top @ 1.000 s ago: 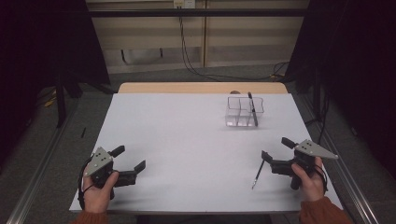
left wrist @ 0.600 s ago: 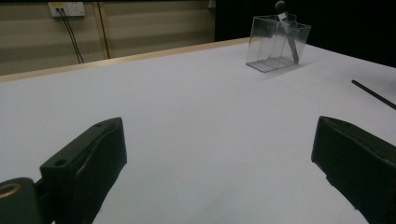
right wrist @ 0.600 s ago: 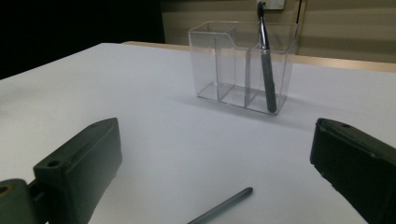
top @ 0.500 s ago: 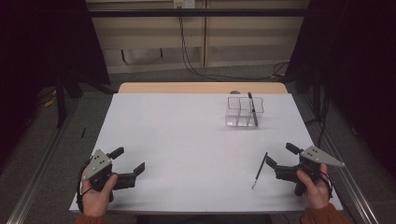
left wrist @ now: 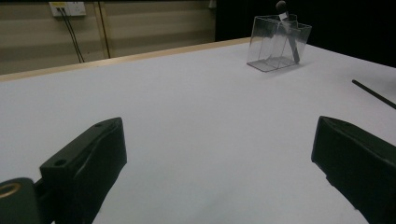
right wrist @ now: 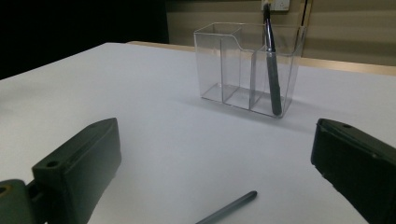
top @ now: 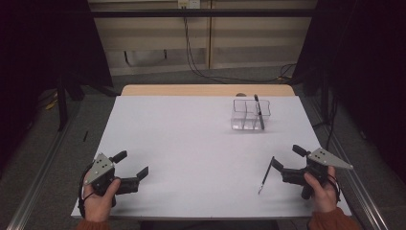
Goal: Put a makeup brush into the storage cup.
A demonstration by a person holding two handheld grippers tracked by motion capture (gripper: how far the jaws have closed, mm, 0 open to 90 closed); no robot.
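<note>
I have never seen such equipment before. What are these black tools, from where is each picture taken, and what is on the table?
A person sits at a white table and holds a hand tool in each hand: the left gripper and the right gripper, each with two black jaws. Both stand open and hold nothing. The high view comes from a fixed camera above. The other two pictures come from small cameras riding on each gripper, looking along its jaws. On the table stands a clear plastic organizer with one dark pen upright inside. A second pen lies flat just in front of the right gripper.
</note>
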